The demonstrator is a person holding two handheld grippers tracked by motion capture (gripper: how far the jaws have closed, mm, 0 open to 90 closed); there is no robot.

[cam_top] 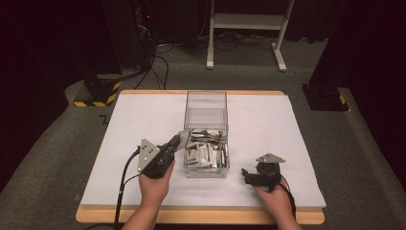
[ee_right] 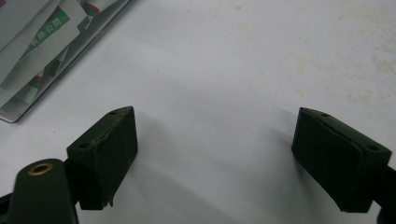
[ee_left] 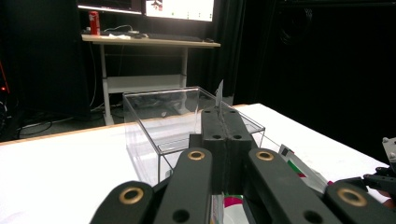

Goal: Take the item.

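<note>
A clear plastic box (cam_top: 206,101) stands mid-table; its far half is bare, and its near half holds several white, red and green packets (cam_top: 207,153). My left gripper (cam_top: 177,142) is at the box's near left rim, shut on a thin silvery packet (cam_top: 185,135). In the left gripper view the jaws (ee_left: 223,117) are pressed together, the packet's edge (ee_left: 219,92) sticks up between them, and the box (ee_left: 149,122) lies beyond. My right gripper (cam_top: 245,174) rests open on the table to the right of the box. Its jaws (ee_right: 215,144) stand wide apart over bare white surface, with packets (ee_right: 35,44) at upper left.
A white sheet (cam_top: 268,124) covers the wooden table. Behind it on the carpet are a white desk frame (cam_top: 246,24), cables (cam_top: 160,64) and two black stands with yellow-striped bases (cam_top: 98,93). A desk with a red can (ee_left: 94,22) shows in the left gripper view.
</note>
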